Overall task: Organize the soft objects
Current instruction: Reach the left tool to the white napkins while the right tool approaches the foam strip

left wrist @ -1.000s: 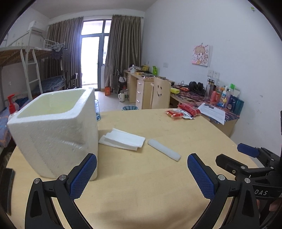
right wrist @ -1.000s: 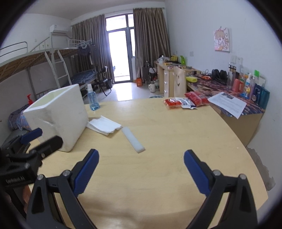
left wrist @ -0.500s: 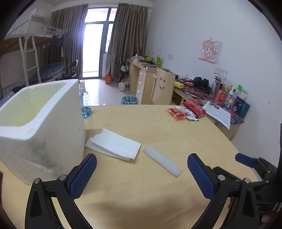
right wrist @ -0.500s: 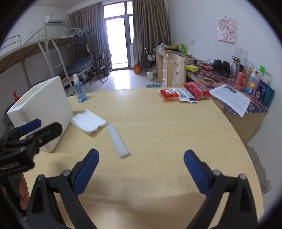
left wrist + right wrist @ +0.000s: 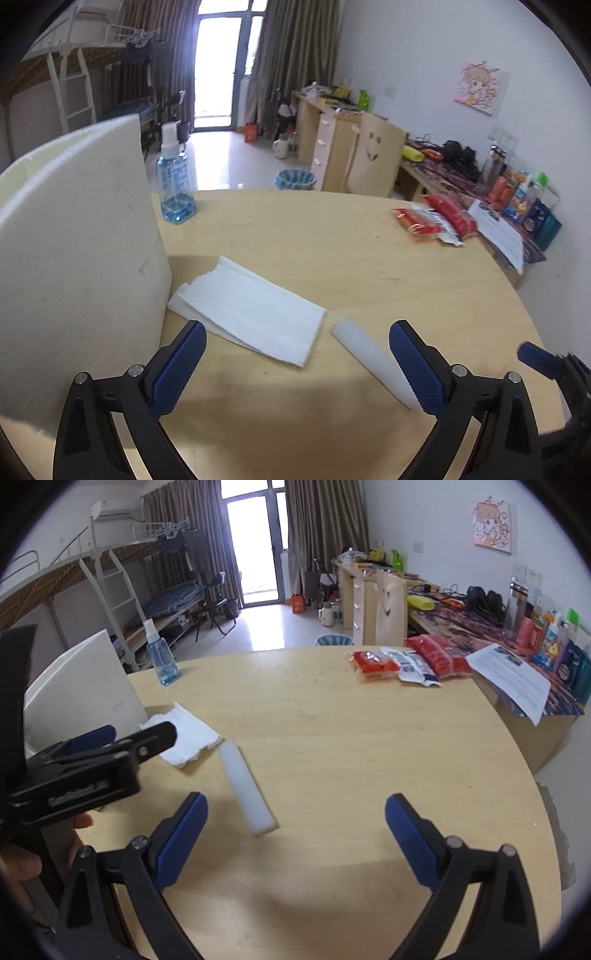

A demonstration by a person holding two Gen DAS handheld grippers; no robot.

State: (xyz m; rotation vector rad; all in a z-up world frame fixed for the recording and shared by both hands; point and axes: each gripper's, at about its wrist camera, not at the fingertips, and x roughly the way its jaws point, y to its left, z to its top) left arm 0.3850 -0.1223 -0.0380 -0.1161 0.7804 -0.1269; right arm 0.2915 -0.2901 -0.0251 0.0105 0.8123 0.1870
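Standing by the foam box (image 5: 74,240), I saw the folded tissue (image 5: 247,317) lying against its base and the foam strip (image 5: 245,786) just beyond, handy for dropping in. Both the left gripper (image 5: 295,365) and right gripper (image 5: 295,838) hovered, jaws spread, gripping nothing.

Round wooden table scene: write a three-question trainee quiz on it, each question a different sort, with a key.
1. True or false: the left gripper is shut on the folded white paper towel.
2. Which object stands on the round wooden table just behind the white foam box? A) red snack packet B) clear spray bottle of blue liquid C) printed paper sheet
3. Fill in: the white foam strip lies in front of the right gripper, beside the paper ____.

Key: 1 false, both grippers are open and empty; 2 B; 3 towel.
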